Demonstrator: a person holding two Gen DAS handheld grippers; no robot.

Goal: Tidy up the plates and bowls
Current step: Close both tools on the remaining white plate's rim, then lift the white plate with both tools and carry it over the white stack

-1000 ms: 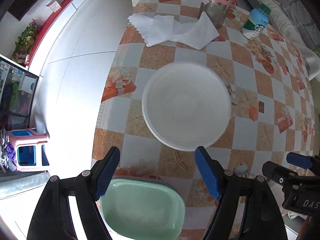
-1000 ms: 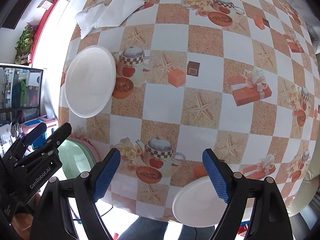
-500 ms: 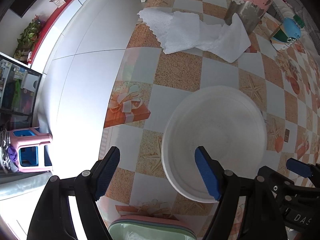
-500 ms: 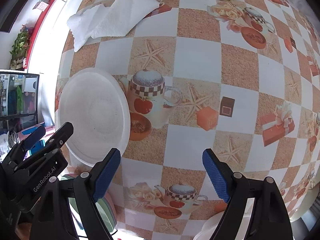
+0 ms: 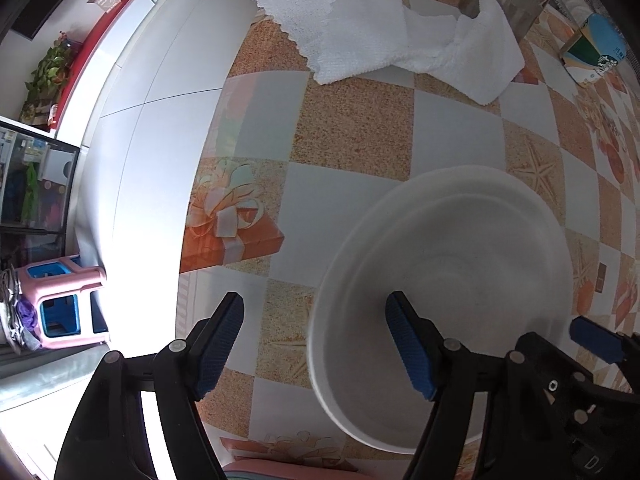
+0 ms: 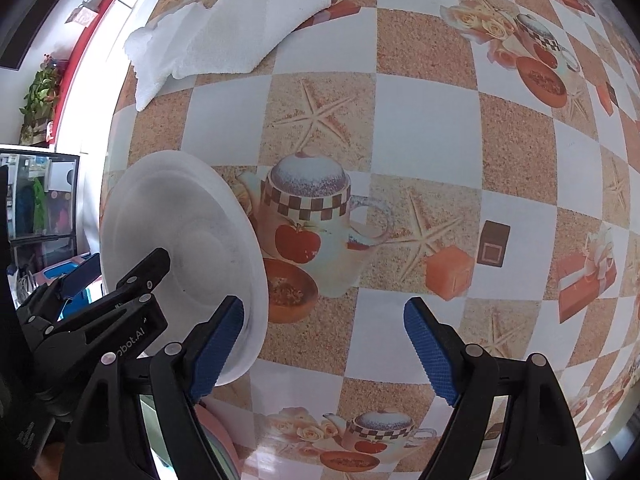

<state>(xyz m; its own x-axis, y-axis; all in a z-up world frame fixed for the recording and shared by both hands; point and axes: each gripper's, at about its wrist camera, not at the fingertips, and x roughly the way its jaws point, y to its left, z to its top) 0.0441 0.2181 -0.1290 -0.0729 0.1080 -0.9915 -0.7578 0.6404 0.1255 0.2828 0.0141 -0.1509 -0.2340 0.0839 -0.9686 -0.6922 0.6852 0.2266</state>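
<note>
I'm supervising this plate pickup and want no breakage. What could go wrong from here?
1. The left gripper is open, with one finger over the white plate and the other outside its rim; closing off-centre might tip or push the plate.
2. The plate sits near the table edge, so a nudge could send it off.
3. The right gripper is close by; the two could collide.
</note>
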